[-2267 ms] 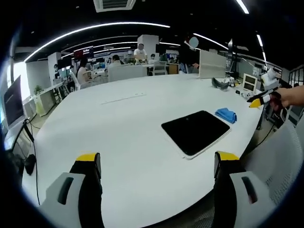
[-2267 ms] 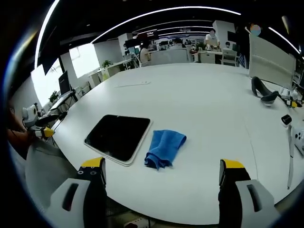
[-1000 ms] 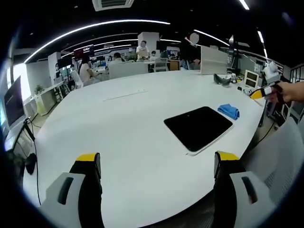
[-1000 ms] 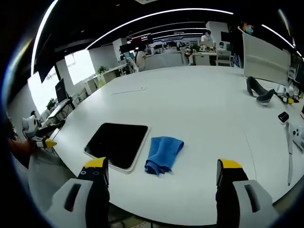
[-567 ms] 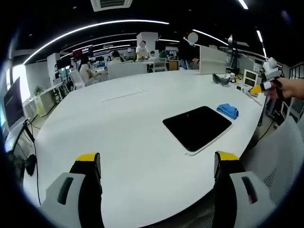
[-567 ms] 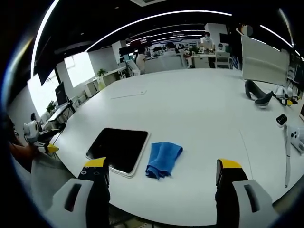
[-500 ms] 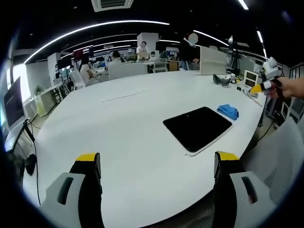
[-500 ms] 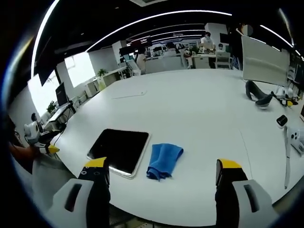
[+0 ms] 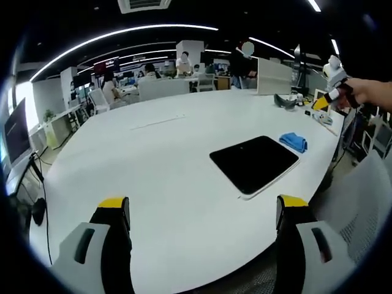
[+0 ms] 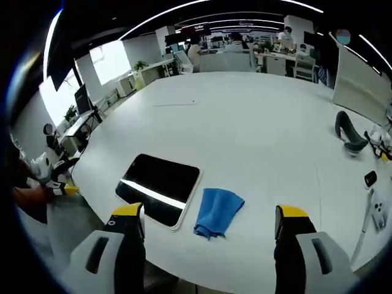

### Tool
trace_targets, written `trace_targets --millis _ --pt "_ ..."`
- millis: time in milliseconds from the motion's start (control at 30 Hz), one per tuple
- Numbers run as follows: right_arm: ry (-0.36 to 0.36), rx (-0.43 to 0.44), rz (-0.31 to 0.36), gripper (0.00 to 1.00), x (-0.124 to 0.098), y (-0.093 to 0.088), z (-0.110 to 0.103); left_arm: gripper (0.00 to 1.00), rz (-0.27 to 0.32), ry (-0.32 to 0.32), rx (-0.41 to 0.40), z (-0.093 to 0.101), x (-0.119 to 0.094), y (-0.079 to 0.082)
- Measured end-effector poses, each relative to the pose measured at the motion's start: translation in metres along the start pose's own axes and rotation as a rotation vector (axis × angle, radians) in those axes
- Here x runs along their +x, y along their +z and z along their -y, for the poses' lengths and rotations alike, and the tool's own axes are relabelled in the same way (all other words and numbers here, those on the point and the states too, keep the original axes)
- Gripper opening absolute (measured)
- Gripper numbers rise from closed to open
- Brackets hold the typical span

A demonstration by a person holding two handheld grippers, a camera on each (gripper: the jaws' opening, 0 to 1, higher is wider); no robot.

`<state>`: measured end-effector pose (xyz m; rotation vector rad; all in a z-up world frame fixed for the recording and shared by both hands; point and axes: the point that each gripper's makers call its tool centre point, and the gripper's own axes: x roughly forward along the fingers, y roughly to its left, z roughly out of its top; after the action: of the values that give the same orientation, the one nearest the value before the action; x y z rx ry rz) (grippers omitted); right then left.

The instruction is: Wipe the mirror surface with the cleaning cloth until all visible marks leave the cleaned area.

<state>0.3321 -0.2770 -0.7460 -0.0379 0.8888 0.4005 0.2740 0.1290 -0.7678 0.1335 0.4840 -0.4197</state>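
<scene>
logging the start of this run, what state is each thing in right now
mirror: flat on the table, bare, nothing on it
cleaning cloth: crumpled beside the mirror, untouched
left hand-held gripper: open, empty, off the table edge
right hand-held gripper: open, empty, above the cloth
table: white, mostly bare

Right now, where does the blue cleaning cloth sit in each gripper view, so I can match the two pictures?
Left gripper view: the blue cleaning cloth lies right of centre on the white table, just beyond the mirror's far right corner.
Right gripper view: the cloth lies low and central, between that view's own jaws, directly right of the mirror.
Shared landmark: the dark mirror in its white frame, beside the cloth in both views.
</scene>
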Motion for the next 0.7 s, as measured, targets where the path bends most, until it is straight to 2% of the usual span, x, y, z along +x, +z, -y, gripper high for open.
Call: trace_targets --millis 167,400,700 --pt "0.015 -0.011 -0.082 0.84 0.013 0.002 0.003 0.98 -0.001 0.004 0.001 -0.002 0.0 -0.002" --pt "0.028 -0.031 -0.098 0.75 0.025 0.004 -0.001 0.98 -0.004 0.004 0.001 -0.002 -0.001 -0.004" --pt "0.036 -0.043 -0.106 0.57 0.072 -0.026 0.0 0.98 -0.014 0.002 0.0 -0.002 -0.002 -0.007"
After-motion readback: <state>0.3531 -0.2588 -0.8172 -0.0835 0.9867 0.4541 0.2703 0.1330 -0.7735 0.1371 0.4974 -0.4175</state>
